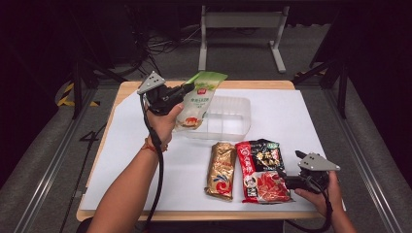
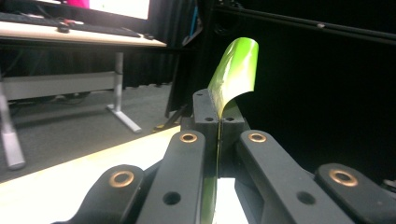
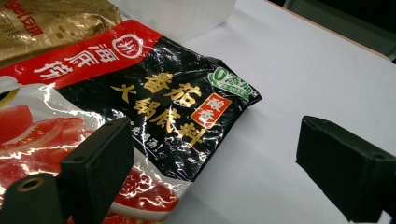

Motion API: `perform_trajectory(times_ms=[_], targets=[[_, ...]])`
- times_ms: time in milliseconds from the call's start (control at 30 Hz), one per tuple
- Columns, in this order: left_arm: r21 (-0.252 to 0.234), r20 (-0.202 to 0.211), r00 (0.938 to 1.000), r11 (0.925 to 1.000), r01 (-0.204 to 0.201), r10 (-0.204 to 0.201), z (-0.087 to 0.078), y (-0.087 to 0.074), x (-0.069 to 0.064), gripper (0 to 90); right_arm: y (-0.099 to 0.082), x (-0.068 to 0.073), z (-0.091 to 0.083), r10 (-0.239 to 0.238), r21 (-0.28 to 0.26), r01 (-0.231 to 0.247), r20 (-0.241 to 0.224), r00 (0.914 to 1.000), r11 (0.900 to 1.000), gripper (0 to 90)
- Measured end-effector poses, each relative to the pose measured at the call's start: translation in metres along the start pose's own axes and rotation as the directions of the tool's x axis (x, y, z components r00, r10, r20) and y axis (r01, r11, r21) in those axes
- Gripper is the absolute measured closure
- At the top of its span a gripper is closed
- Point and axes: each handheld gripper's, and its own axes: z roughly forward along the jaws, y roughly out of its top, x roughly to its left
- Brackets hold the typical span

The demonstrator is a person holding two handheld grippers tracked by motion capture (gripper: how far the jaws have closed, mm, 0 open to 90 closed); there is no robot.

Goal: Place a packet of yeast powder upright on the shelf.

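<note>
1. Down at the lower right of the high view sits the right hand-held gripper, jaws spread apart with nothing between them, parked at the edge of the red-and-black packet. Its own view shows that packet lying flat, one jaw over its glossy face and the other over bare white sheet.
2. Just left of it, lower centre of the frame, lies the gold packet, flat on the table and touching or nearly touching its red neighbour. Neither one is packed yet, by the look of it.
3. Moving up to mid-frame: the clear plastic tray waits on the white sheet, and I can see nothing inside it, though its see-through walls make that hard to be sure of.
4. Above its left end hangs the green packet, lifted off the table and tilted, its lower part over the tray's near-left corner.
5. The left hand-held gripper is clamped on that packet's edge; in the left gripper view the jaws are pressed together with the green film pinched between them and curling up beyond.
6. My read: one packet is on its way into the tray, none has landed, and two are left to fetch. Early days.
</note>
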Motion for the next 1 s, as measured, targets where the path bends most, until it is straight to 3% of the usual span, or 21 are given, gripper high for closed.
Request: perform_trajectory(times_ms=[200,400,833,1000], targets=[[-0.001,-0.067,0.9974,0.9997,0.025,-0.025,0.022,-0.001,0.01,90.0,0.0,0.0,0.002,-0.004,0.005,0.004,-0.002,1.0,1.0,11.7],[-0.019,-0.131,0.9901,0.9987,0.047,-0.049,0.036,0.001,0.02,90.0,-0.001,0.001,0.002,-0.01,0.01,0.01,-0.003,0.9999,0.9999,11.7],[-0.003,-0.171,0.9836,0.9984,0.057,-0.056,0.07,-0.006,0.025,90.0,-0.002,0.002,0.003,-0.014,0.019,0.014,-0.008,0.9999,0.9997,11.6],[-0.03,-0.196,0.9786,0.9979,0.057,-0.062,0.077,-0.01,0.03,90.0,-0.002,0.002,0.002,-0.015,0.017,0.015,-0.011,0.9998,0.9997,11.6]])
